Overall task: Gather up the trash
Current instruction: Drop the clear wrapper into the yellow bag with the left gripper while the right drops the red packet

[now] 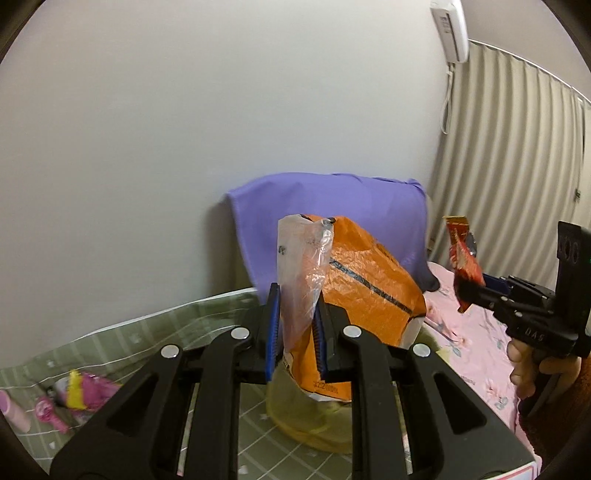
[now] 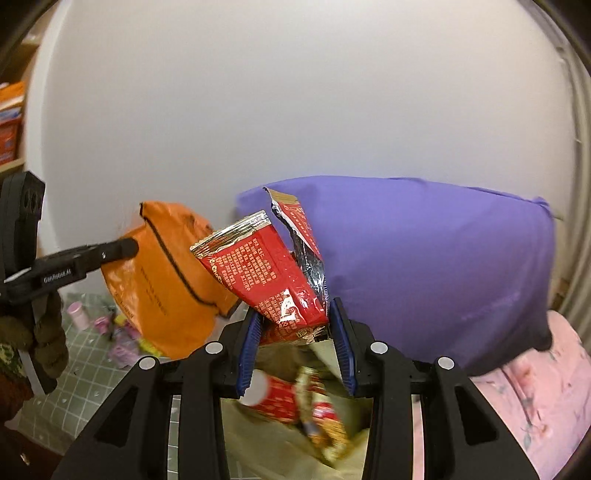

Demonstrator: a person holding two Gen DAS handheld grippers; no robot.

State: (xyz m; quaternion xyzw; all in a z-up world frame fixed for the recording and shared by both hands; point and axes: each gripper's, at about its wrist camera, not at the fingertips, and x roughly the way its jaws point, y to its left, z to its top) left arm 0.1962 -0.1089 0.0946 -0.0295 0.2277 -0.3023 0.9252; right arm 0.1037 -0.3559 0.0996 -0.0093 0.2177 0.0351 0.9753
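The left tool [image 1: 295,332] has its blue pads closed on the clear plastic top edge of an orange bag [image 1: 369,288], holding the bag upright above a green checked bed cover [image 1: 155,325]. Below the orange bag sits a pale yellowish bag [image 1: 314,424], its mouth just under the right tool in the right wrist view, with red-printed packets [image 2: 295,402] lying inside; they are blurred.

The right tool [image 2: 295,332] is closed on the lower end of a torn red snack wrapper [image 2: 266,273], whose silver inner foil shows at the ripped flap. In the left wrist view the same wrapper [image 1: 463,258] hangs to the right of the orange bag, apart from it, with the person's hand [image 1: 524,365] on the handle.

Directly behind both bags a purple pillow [image 2: 424,266] leans against the white wall [image 1: 221,110]. A pink floral sheet [image 2: 535,398] lies to its right. On the green cover to the left lie a pink bottle [image 2: 78,314] and small pink and yellow bits of litter [image 1: 81,398], well apart from the tools. A striped curtain [image 1: 509,155] and a wall air conditioner [image 1: 450,29] fill the right corner.
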